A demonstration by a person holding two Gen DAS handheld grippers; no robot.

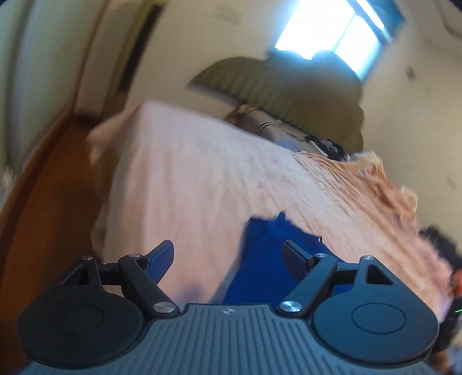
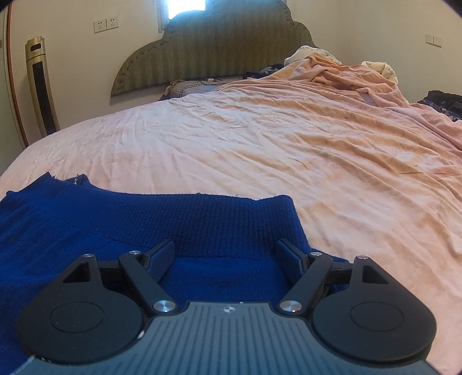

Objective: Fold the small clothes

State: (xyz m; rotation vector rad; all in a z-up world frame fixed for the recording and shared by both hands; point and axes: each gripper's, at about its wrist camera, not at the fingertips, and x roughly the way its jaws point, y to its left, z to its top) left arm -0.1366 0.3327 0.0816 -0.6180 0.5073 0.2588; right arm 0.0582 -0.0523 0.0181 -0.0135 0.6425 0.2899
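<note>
A blue knitted garment [image 2: 144, 230] lies on a bed covered with a wrinkled pink sheet [image 2: 260, 150], at the near edge of the bed in front of both cameras. In the right wrist view it spreads flat from the left border to about the middle, its ribbed band running across just ahead of the right tongs [image 2: 225, 253]. Those tongs stand spread wide, both fingers [image 2: 161, 256] hovering over the blue knit with nothing pinched between them (whether the tips touch the fabric cannot be told).

The left wrist view is tilted and blurred. The left tongs [image 1: 228, 256] are likewise spread apart and empty; the garment [image 1: 268, 259] shows beneath and beyond the right-hand finger, while the other finger sits over bare pink sheet [image 1: 179, 178].

At the far end of the bed rises an olive, ribbed headboard [image 2: 213, 43] with a scalloped top, and a bright window [image 1: 332, 31] sits above it. A patterned pillow [image 2: 184, 88] rests against the headboard, and the sheet bunches into a heap [image 2: 346, 75] toward the far right corner. A tall gold-coloured tower appliance [image 2: 40, 86] stands by the wall on the left, below a pair of wall sockets [image 2: 106, 24]. Dark clothing [image 2: 444, 101] lies at the right edge of the bed.
</note>
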